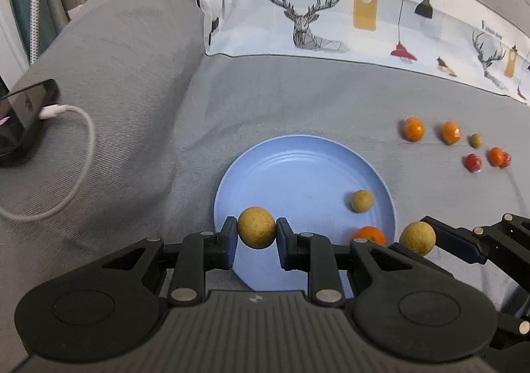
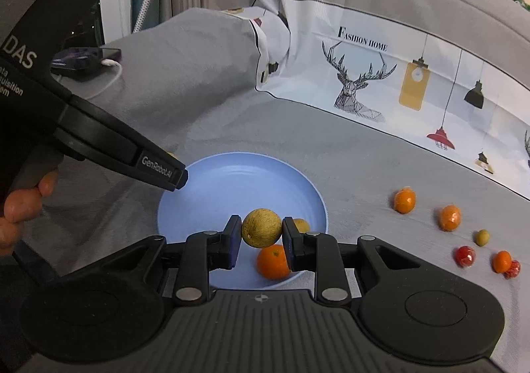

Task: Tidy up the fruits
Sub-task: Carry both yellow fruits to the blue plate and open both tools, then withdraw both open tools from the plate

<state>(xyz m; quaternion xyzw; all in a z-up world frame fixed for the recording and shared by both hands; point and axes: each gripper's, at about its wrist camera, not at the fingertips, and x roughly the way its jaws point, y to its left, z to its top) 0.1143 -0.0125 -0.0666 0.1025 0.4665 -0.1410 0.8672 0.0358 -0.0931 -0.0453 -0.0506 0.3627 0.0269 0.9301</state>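
A blue plate [image 1: 298, 167] lies on the grey cloth and also shows in the right wrist view [image 2: 232, 180]. It holds a small tan fruit [image 1: 362, 201] and an orange [image 1: 369, 235]. My left gripper [image 1: 256, 233] is shut on a tan round fruit [image 1: 256, 232] above the plate's near left rim. My right gripper [image 2: 261, 233] is shut on another tan round fruit [image 2: 261, 227] above the plate, over the orange [image 2: 273, 262]. In the left wrist view this fruit [image 1: 417, 237] shows at the plate's right edge.
Loose fruit lies right of the plate: two oranges [image 1: 412, 128] [image 1: 450, 132], a green olive-like fruit [image 1: 475, 140], a small orange [image 1: 496, 156] and red fruits [image 1: 472, 162]. A phone [image 1: 23, 114] with a white cable [image 1: 76, 141] sits left. A printed cloth [image 1: 331, 8] hangs behind.
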